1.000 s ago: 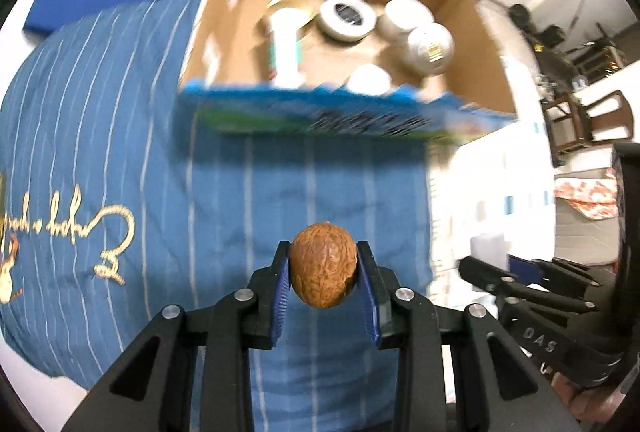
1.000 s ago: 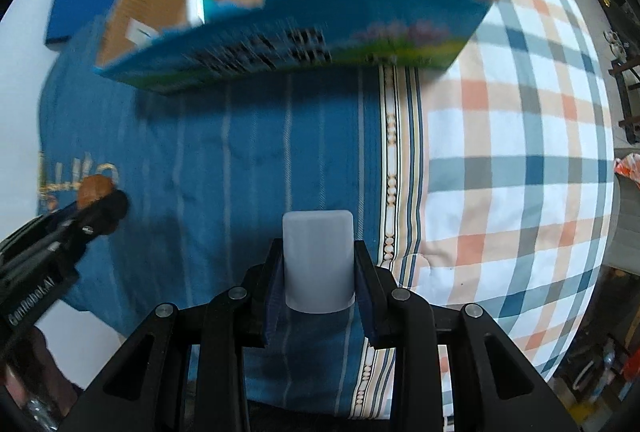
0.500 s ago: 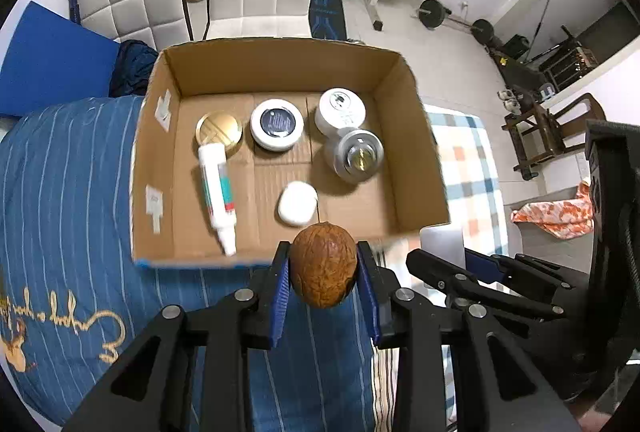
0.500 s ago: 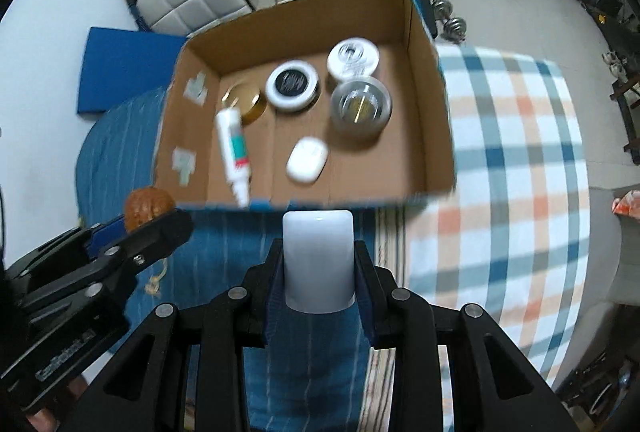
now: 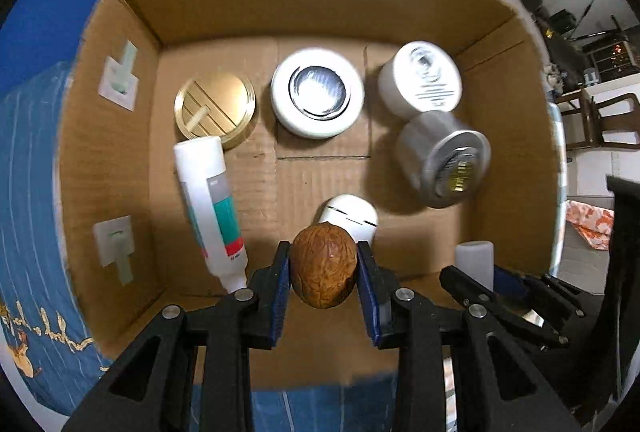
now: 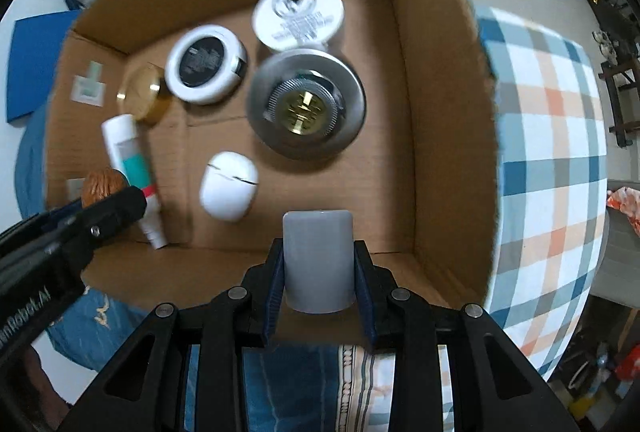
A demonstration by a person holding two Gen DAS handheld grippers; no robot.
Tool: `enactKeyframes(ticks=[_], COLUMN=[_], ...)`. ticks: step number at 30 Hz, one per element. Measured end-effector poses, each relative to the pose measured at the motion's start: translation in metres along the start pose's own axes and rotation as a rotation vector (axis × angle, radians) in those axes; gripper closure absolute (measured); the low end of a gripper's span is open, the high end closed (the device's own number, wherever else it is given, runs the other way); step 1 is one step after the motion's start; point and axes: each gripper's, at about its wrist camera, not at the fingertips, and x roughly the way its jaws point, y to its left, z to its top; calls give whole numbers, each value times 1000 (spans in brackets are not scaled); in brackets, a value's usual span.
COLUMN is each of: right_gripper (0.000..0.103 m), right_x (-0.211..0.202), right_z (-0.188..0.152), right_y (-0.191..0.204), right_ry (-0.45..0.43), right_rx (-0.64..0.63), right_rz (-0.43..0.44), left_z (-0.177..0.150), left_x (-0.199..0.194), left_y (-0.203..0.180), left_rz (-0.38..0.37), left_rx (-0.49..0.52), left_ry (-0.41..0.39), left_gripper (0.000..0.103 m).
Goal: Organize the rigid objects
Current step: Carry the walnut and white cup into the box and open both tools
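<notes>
Left view: my left fingers (image 5: 323, 274) are clamping the walnut (image 5: 323, 266) over the box (image 5: 304, 3), above the white case (image 5: 349, 218); release onto bare cardboard.

Right view: my right fingers (image 6: 319, 274) are gripping the grey cylinder (image 6: 318, 260) near the front wall; lower it upright.

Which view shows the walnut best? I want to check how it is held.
The left wrist view: the walnut sits centred between the left tongs. In the right wrist view it is small at the left edge, partly hidden behind them.
</notes>
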Motion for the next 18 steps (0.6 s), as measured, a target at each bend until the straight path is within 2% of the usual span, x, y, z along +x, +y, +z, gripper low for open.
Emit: enactKeyframes(ticks=[11, 18], right_gripper=[69, 68], right_x=[49, 60], right_z=[17, 27], right_y=[-5, -9], right_ry=[98, 104], right_rx=[-14, 0], right_rz=[-21, -28], left_z=[14, 24], left_x=[56, 55], left_y=[9, 16], left_rz=[1, -13], left_rx=[-23, -36], left_ry=[123, 108], left_gripper=[74, 75])
